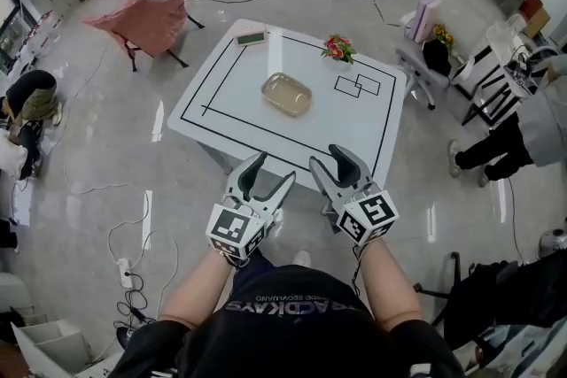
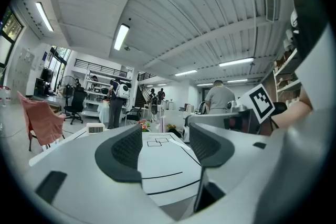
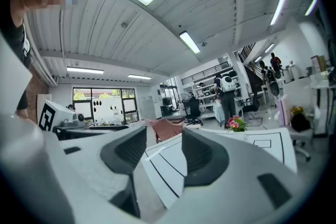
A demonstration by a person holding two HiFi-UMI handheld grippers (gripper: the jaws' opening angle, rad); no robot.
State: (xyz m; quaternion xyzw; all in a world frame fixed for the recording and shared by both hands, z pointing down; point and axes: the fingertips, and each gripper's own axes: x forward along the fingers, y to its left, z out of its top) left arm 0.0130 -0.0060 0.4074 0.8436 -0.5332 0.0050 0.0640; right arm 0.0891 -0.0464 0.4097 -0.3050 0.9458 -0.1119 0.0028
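White desk [image 1: 354, 124] carried a tray [image 1: 286, 94] and flowers [image 1: 337, 48]; left tool [image 1: 267, 175] and right tool [image 1: 330, 168] hovered spread, empty, near its edge.

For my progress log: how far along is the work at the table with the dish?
Done: nothing visible; the dish sits centred on the table, flowers at its far edge. In hand: nothing; the left gripper and right gripper are open, short of it. Left: all handling.
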